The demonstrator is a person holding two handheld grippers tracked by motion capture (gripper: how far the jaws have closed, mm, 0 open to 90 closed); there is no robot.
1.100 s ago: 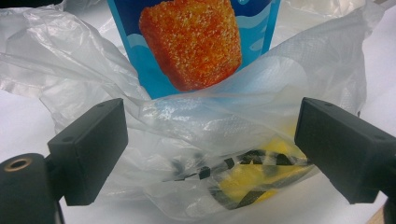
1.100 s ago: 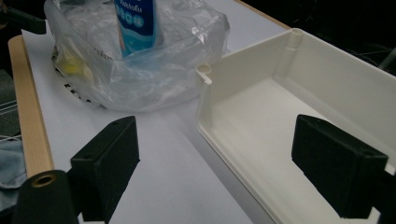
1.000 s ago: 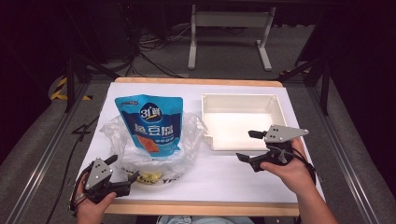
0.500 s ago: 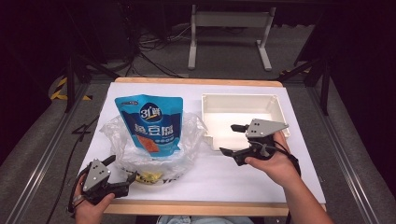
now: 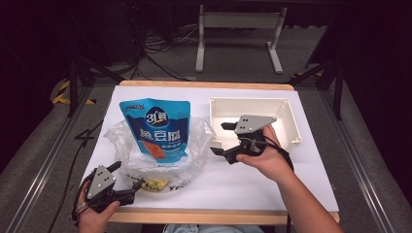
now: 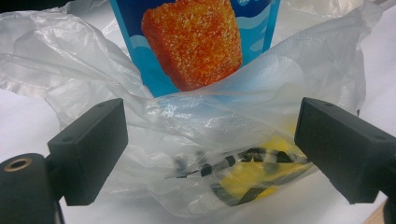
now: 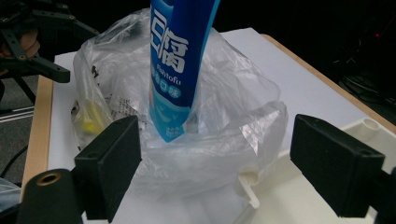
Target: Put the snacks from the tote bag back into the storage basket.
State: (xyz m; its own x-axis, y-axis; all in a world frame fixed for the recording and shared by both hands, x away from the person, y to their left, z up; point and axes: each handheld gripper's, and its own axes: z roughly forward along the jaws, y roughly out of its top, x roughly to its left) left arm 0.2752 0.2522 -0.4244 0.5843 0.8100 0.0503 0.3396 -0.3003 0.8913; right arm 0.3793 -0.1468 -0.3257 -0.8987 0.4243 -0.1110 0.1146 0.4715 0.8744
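My right gripper (image 5: 224, 138) hangs with jaws spread wide over the near left corner of the white tray (image 5: 291, 127), aimed at the blue pouch (image 5: 158, 127), which stands propped in the clear plastic bag (image 5: 194, 160) just beyond it. My left gripper (image 5: 127, 178) (also open) waits at the surface's near edge, facing the bag.

The pouch (image 5: 156, 127) is bright blue with white lettering and an orange crumbed square printed on it. The bag (image 5: 160, 158) is clear plastic; a yellow packet (image 6: 252, 175) with black marks shows through. The tray (image 5: 290, 121) is cream, the table (image 5: 311, 189) white with a tan edge.
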